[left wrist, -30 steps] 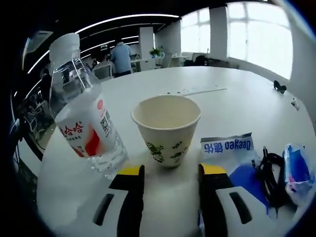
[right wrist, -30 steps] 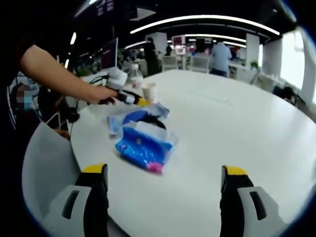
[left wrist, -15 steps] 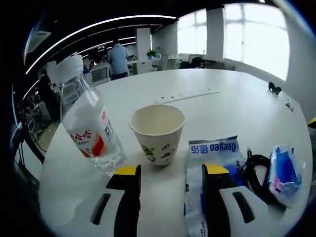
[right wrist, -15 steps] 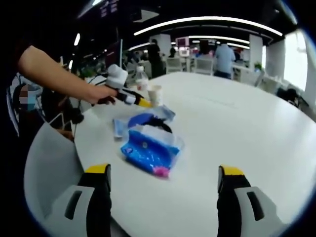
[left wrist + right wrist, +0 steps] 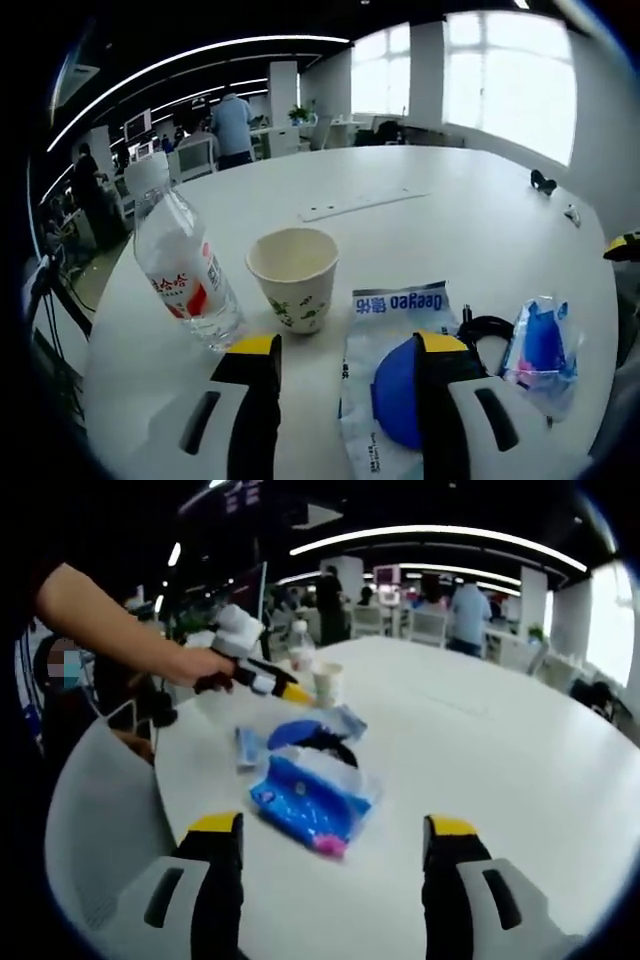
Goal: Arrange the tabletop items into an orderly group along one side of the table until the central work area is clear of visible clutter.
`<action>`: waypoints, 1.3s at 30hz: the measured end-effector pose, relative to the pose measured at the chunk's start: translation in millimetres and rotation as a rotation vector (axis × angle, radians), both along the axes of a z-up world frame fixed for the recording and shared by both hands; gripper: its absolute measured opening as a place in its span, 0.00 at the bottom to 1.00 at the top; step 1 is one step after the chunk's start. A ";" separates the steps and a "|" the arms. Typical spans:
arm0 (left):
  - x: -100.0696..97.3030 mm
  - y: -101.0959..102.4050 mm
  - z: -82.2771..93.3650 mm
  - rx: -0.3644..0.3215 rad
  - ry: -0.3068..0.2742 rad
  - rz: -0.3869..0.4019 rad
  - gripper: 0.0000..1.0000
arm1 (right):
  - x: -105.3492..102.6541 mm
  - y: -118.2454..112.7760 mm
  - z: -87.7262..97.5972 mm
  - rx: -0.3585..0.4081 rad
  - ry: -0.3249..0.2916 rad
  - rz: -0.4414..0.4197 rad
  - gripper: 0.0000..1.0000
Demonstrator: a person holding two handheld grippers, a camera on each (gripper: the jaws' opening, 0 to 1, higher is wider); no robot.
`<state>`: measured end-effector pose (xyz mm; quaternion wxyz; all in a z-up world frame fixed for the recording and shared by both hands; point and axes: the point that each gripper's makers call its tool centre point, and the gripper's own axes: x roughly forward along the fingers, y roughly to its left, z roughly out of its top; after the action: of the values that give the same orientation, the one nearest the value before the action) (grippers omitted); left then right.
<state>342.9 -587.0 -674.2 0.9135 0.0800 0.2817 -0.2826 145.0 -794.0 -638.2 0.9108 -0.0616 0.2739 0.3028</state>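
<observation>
In the left gripper view, a clear water bottle [image 5: 182, 270] with a red and white label stands at the left. A paper cup [image 5: 293, 275] stands upright beside it. My left gripper [image 5: 347, 346] is open just short of the cup, its right jaw over a white and blue Deegeo packet [image 5: 400, 305]. A black cable [image 5: 487, 328] and a crumpled blue bag [image 5: 540, 342] lie to the right. In the right gripper view, my right gripper [image 5: 333, 826] is open, with the blue bag [image 5: 310, 800] lying just beyond it. Farther off, a hand [image 5: 195, 665] holds the left gripper [image 5: 290, 692] near the cup [image 5: 327, 683] and bottle [image 5: 300, 648].
The round white table [image 5: 450, 210] stretches wide and bare beyond the items. A white strip [image 5: 350, 204] lies mid-table, and small dark objects [image 5: 542, 182] sit at its far edge. A grey chair [image 5: 100, 810] stands at the table's near left edge. People and desks are in the background.
The left gripper has drawn back from the cup and bottle, so more of the Deegeo packet shows. The right gripper has come nearer the blue bag, and its jaws stand slightly narrower.
</observation>
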 end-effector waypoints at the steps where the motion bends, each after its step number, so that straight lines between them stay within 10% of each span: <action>1: 1.5 -0.1 -1.5 0.000 -0.001 -0.004 0.52 | 0.6 0.6 0.3 0.002 -0.004 0.002 0.71; 39: -57.2 -28.1 23.8 -0.092 -0.021 -0.080 0.55 | 15.5 -7.7 -20.0 -0.138 -0.038 0.044 0.29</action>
<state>285.7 -615.1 -650.4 0.9072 0.0520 0.2551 -0.3305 160.5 -801.8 -658.2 0.9025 -0.1359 0.2754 0.3020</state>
